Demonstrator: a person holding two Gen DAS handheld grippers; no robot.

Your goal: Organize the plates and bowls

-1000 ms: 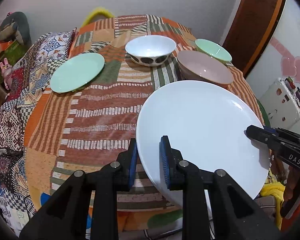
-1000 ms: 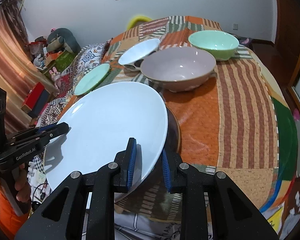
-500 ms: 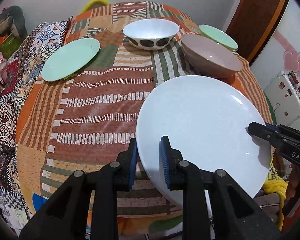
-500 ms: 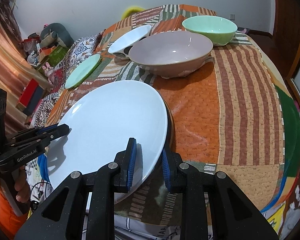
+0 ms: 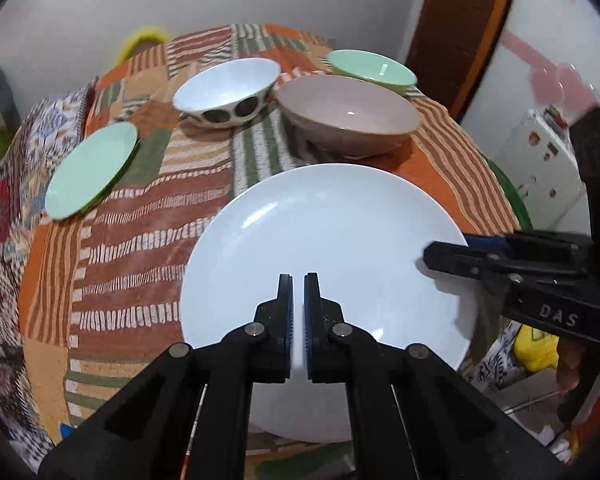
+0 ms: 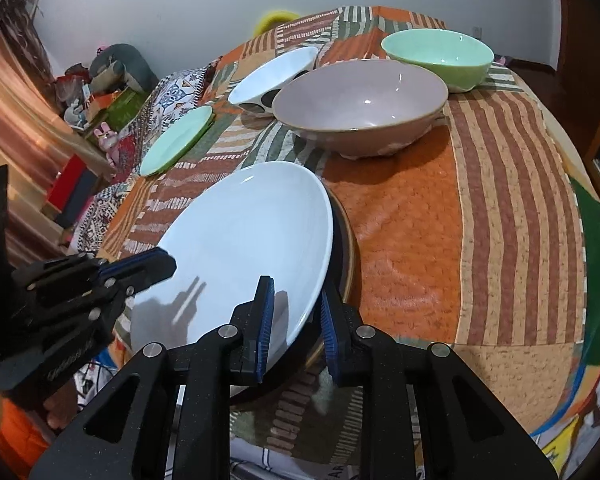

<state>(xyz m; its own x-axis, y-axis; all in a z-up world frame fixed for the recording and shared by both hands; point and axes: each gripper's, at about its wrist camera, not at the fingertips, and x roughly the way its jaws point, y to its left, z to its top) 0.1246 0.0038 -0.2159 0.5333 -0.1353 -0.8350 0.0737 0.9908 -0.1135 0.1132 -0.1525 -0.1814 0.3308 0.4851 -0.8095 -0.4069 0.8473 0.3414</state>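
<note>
Covering the round table (image 6: 512, 184) was a patchwork cloth in orange, brown and green stripes. On it stood three bowls: a large pink bowl (image 6: 360, 108) nearest the middle, a white bowl with dark spots (image 6: 274, 78) just to its left, and a mint green bowl (image 6: 438, 58) behind it on the right. Two plates showed: a small mint green plate (image 6: 178, 140) far left, and a large white plate (image 6: 240, 248) at the near edge. Under the white plate's right side, a dark rim edged in tan showed. The right gripper (image 6: 296, 320) was clamped on the white plate's near rim. The left gripper (image 5: 299, 312) had its jaws fully closed above the same plate, with nothing between them. Off the table's left side lay cluttered boxes and soft toys (image 6: 108, 68).
</note>
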